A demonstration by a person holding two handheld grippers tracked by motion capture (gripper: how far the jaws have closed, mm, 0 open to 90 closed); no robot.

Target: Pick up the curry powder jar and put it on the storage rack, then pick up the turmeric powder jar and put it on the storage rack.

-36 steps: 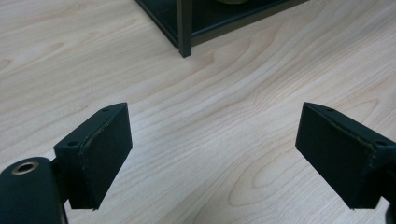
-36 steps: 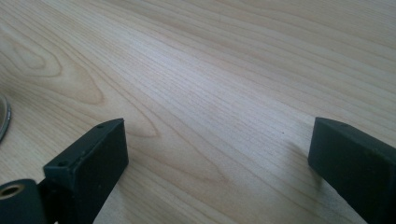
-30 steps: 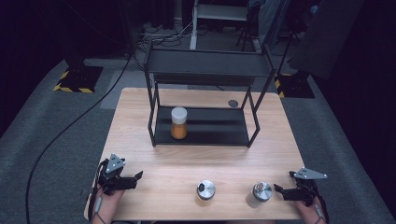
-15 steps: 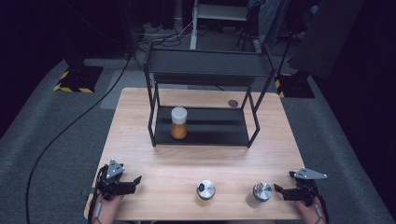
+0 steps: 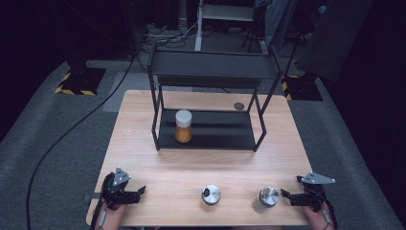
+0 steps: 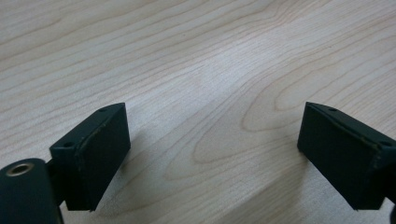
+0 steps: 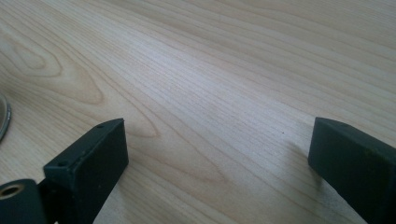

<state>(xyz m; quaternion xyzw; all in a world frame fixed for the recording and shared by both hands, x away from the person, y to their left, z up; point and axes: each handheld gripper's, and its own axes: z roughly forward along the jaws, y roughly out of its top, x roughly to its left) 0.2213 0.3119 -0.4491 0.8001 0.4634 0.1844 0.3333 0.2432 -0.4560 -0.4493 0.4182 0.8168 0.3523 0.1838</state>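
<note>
An orange jar with a white lid (image 5: 183,125) stands on the lower shelf of a black metal rack (image 5: 210,67), toward its left end. Two metal-lidded jars stand near the table's front edge: one in the middle (image 5: 211,195), one further right (image 5: 265,197). My left gripper (image 5: 139,191) lies low at the front left corner, jaws pointing right; they have just been opening, and there is only bare wood between them (image 6: 212,135). My right gripper (image 5: 287,195) sits at the front right, open and empty (image 7: 217,149), its tips just right of the right-hand jar.
The wooden table (image 5: 143,143) has bare room between the rack and the front jars. A small dark disc (image 5: 239,106) lies on the table behind the rack. A curved metal rim (image 7: 3,121) shows at the left edge of the right gripper view.
My left gripper has slipped slightly toward the table's front edge. The right gripper and the jars have stayed where they were.
</note>
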